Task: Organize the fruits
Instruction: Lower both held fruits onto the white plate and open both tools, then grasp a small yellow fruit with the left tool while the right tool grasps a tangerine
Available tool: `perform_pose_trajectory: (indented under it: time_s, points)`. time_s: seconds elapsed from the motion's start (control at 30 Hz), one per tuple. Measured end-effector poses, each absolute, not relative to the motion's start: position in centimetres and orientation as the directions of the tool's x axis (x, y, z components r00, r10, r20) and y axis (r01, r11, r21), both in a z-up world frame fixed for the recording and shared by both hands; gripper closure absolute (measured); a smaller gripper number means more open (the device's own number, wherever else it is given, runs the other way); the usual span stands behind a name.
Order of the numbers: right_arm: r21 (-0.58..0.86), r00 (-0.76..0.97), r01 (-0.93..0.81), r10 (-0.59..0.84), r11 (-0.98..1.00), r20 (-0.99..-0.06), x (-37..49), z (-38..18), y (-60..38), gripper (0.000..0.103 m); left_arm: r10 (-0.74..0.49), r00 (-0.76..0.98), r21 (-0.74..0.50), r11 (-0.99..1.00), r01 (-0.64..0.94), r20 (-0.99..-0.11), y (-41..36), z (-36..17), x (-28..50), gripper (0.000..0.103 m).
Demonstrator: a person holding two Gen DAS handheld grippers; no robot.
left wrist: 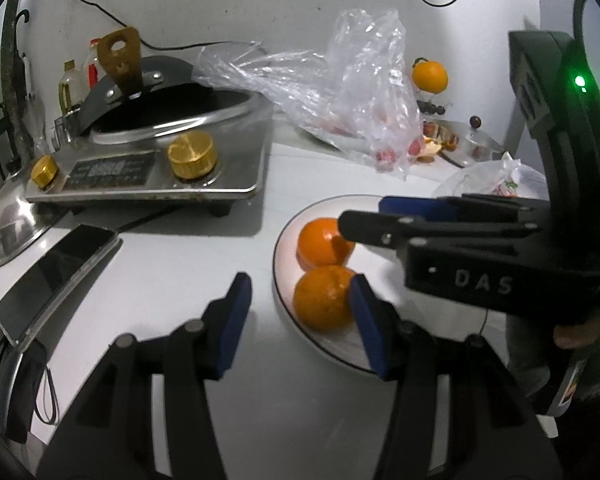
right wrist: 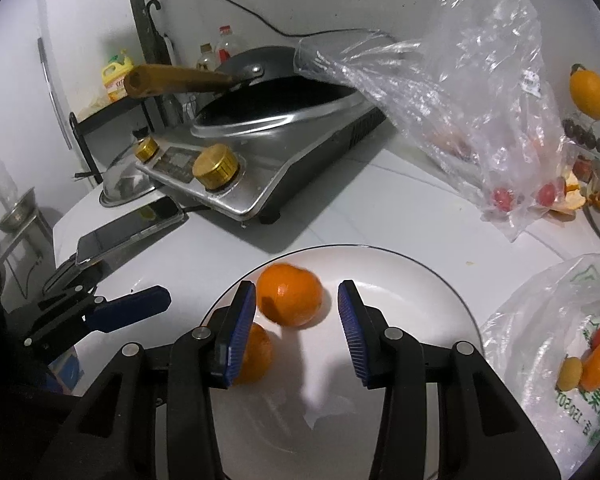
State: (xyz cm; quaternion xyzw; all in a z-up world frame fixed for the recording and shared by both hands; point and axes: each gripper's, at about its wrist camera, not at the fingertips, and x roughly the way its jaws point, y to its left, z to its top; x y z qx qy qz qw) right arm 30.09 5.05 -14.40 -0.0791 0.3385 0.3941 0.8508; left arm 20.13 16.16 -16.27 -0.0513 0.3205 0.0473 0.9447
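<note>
- Round white ceramic plate w/ thin dark rim (right wrist: 440,280) sat on white countertop (left wrist: 180,272), in front of the steel cooktop w/ gold knobs (left wrist: 148,168).
- Two round orange mandarins lay on the plate's left part, touching or nearly so: far mandarin (right wrist: 290,295) and near mandarin (left wrist: 324,298).
- Orientation: both near-spherical, no clear long axis. Far mandarin's stem dimple faced up toward the right wrist cam; near mandarin's stem end: cannot tell.
- Right gripper (right wrist: 297,332) hovered over the plate, jaws part open, empty; far mandarin lay just beyond the tips, not pinched.
- Left gripper (left wrist: 298,322) straddled the plate's left rim, jaws part open, nothing between; near mandarin sat beside the right pad.
- Clear crumpled plastic bag (right wrist: 480,112) w/ small red fruits lay behind the plate.
</note>
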Motion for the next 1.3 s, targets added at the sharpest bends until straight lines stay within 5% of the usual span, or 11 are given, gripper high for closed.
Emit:
perform_pose_trajectory:
  time_s: [1.03,1.3]
  points:
    - [0.129,0.585,-0.629,0.576,0.767,-0.572,28.9,-11.9,-7.5,0.058,0.006,0.802,-0.036,0.999,-0.035,-0.597,6.9,-14.7,21.6,0.048]
    - [0.135,0.621,-0.587,0.551,0.798,-0.557,28.9,-11.7,-12.4,0.058,-0.005,0.798,-0.030,0.999,-0.017,-0.603,3.4,-14.3,22.6,0.039]
